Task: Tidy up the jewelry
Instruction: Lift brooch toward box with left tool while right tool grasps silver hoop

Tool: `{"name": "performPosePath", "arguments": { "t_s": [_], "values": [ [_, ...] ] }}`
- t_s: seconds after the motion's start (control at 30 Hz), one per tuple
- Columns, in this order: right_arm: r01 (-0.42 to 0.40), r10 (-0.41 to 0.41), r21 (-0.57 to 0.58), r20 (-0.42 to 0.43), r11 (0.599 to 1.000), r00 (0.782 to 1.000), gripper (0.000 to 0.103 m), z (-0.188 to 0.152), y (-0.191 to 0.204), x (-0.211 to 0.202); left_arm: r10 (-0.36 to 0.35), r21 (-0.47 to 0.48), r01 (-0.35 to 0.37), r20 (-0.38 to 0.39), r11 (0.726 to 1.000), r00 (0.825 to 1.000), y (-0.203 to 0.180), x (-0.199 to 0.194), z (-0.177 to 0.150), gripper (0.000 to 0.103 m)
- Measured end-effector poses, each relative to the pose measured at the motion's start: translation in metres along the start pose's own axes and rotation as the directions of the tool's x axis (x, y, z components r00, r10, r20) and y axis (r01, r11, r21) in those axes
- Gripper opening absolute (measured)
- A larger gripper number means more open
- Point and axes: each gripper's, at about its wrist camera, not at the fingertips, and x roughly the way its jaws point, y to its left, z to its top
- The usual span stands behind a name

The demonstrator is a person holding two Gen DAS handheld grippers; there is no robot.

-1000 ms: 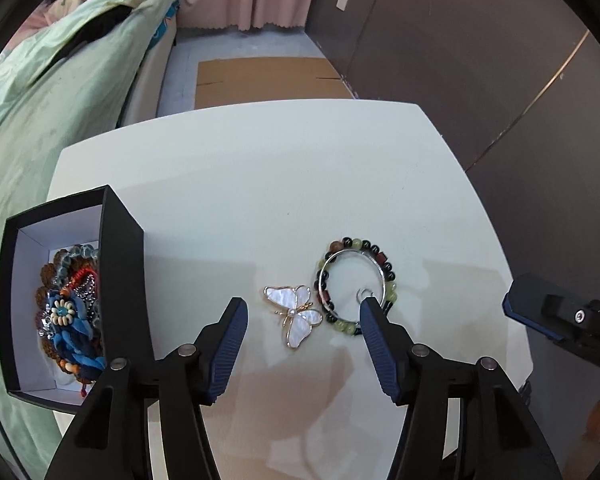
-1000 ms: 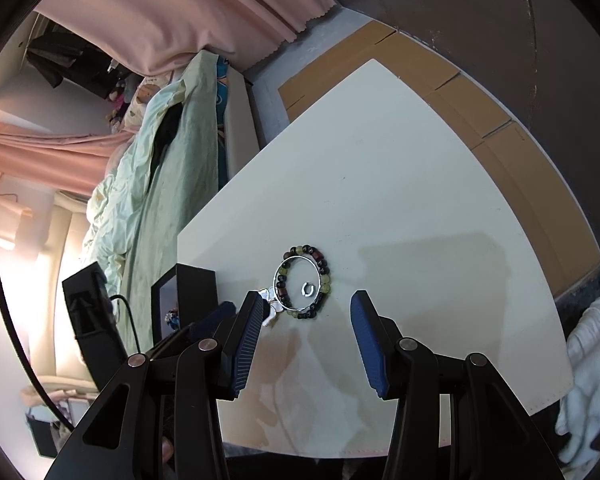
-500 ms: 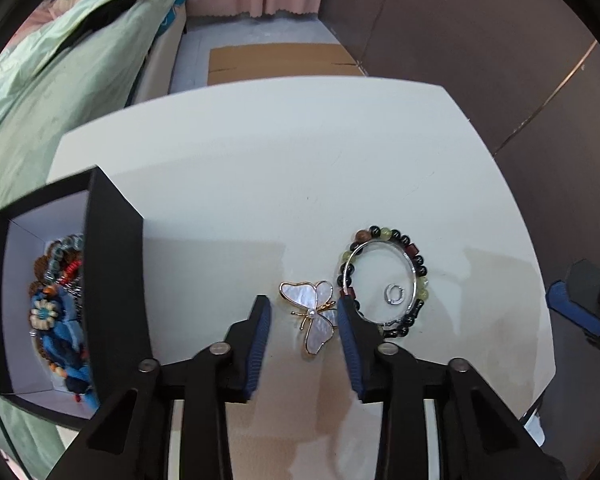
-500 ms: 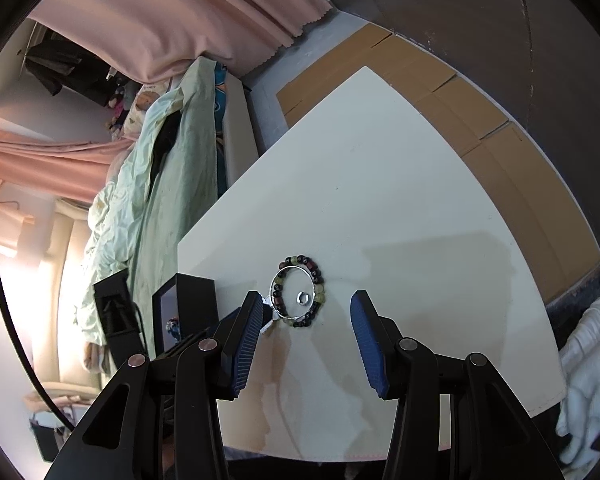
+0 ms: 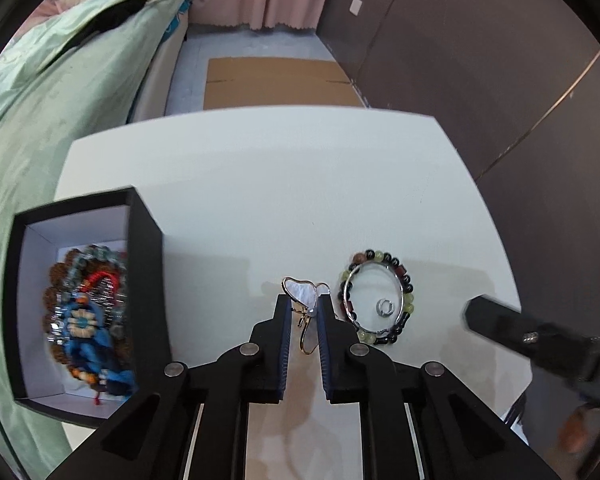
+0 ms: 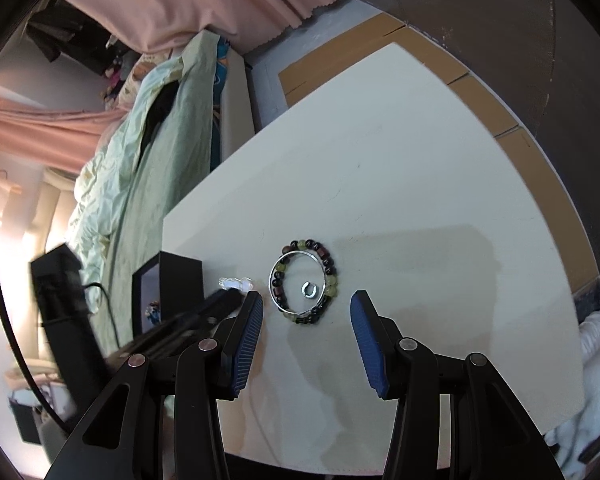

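Note:
My left gripper (image 5: 304, 306) is shut on a white and gold butterfly brooch (image 5: 302, 294) that stands on edge between its fingers on the white table (image 5: 280, 184). A beaded bracelet (image 5: 374, 298) with a silver bangle lies just right of it, with a small silver ring (image 5: 385, 307) inside. An open black box (image 5: 80, 312) holding several bead pieces stands at the left. My right gripper (image 6: 306, 308) is open and empty, hovering near the bracelet (image 6: 304, 280) and the ring (image 6: 309, 289). The brooch (image 6: 236, 283) and the box (image 6: 168, 292) show to its left.
A bed with a green cover (image 5: 60, 72) runs along the table's left side. Flat cardboard (image 5: 276, 84) lies on the floor beyond the far edge. A dark wall (image 5: 480, 60) stands at the right. The table's right edge (image 6: 540, 216) drops to cardboard below.
My left gripper has closed from wide open onto the butterfly brooch, tipping it up on edge. My right gripper has stayed open and barely moved.

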Motion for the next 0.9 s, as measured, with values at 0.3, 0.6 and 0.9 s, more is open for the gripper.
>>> {"name": "performPosePath", "arguments": {
  "t_s": [0.3,0.6,0.9],
  "values": [
    [-0.005,0.003,-0.081,-0.024,0.997,1.000,0.048,0.001,0.023,0.023,-0.016,-0.051,0.022,0.112,0.998,0.994,0.025,-0.047,0.005,0.013],
    [0.033,-0.037,-0.126,-0.030,0.991,0.999,0.048,0.003,0.039,0.045,-0.025,-0.093,0.041,0.163,0.995,0.986,0.052,-0.069,0.008,0.013],
    [0.099,-0.101,-0.088,-0.025,0.991,0.995,0.033,0.009,0.038,0.067,-0.044,-0.122,0.068,0.187,0.990,0.981,0.070,-0.080,0.009,0.013]
  ]
}}
